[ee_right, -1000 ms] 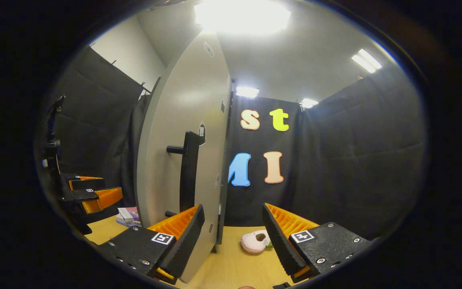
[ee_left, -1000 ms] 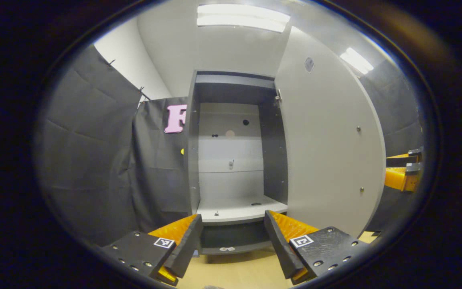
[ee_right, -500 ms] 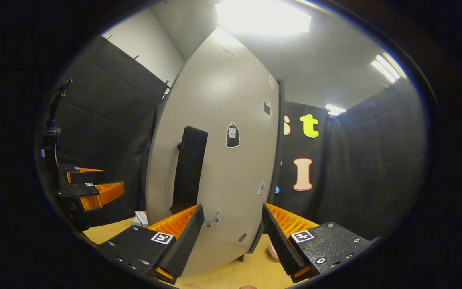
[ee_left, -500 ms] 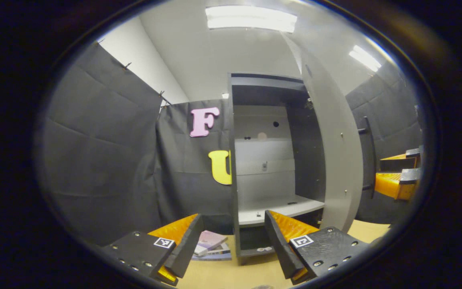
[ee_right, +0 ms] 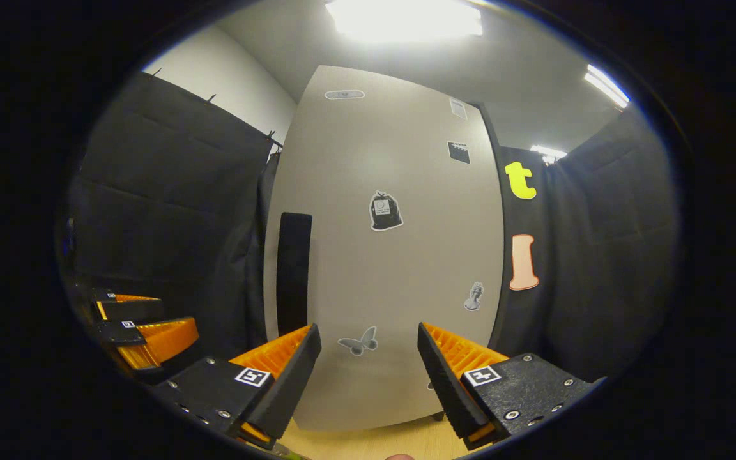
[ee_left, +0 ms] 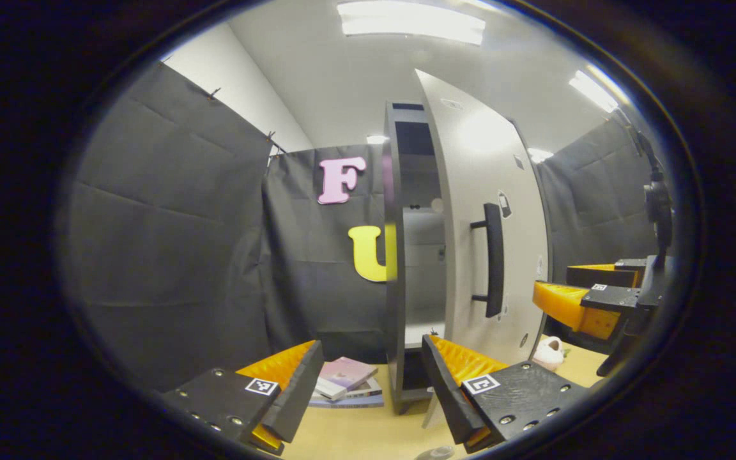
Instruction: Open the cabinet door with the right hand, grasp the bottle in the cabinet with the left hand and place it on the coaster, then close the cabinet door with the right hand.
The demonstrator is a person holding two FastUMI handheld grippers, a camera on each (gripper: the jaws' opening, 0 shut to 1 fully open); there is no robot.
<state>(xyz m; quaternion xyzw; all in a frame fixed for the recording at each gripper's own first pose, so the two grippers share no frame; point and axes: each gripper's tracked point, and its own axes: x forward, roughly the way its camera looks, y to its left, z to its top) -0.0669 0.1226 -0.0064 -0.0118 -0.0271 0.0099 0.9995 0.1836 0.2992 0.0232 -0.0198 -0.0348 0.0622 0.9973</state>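
1. My left gripper (ee_left: 368, 383): fingers spread apart, nothing between them, held low over the tabletop (ee_left: 355, 434).

2. My right gripper (ee_right: 368, 377): fingers likewise parted and empty, not touching the door. In the left gripper view it sits at about 3 o'clock (ee_left: 582, 300), apart from the door face.

3. Cabinet door (ee_right: 384, 255): broad pale panel straight ahead of my right fingers, carrying small stickers. Its dark handle (ee_right: 294, 271) stands at roughly 10 o'clock from my right fingertips. From the left gripper view the door (ee_left: 489, 243) is swung most of the way toward the frame, with a narrow gap remaining through which a strip of the interior shows. Not yet latched, by my judgement.

4. Cabinet (ee_left: 395, 268): dark upright frame at 12 o'clock from my left fingers; the visible slice of shelf holds no bottle that I can make out.

5. Bottle and coaster: I cannot place either for certain. A blurred rounded object at 6 o'clock in the left gripper view (ee_left: 435, 453) may belong to them; too cropped to say.

6. Sundries: a stack of books (ee_left: 345, 383) just beside the cabinet foot; a small pale soft thing (ee_left: 548, 352) on the table at 4 o'clock.

7. Progress, as judged: door opened, bottle seemingly out of the cabinet, closing under way. Remaining: press the door fully shut.
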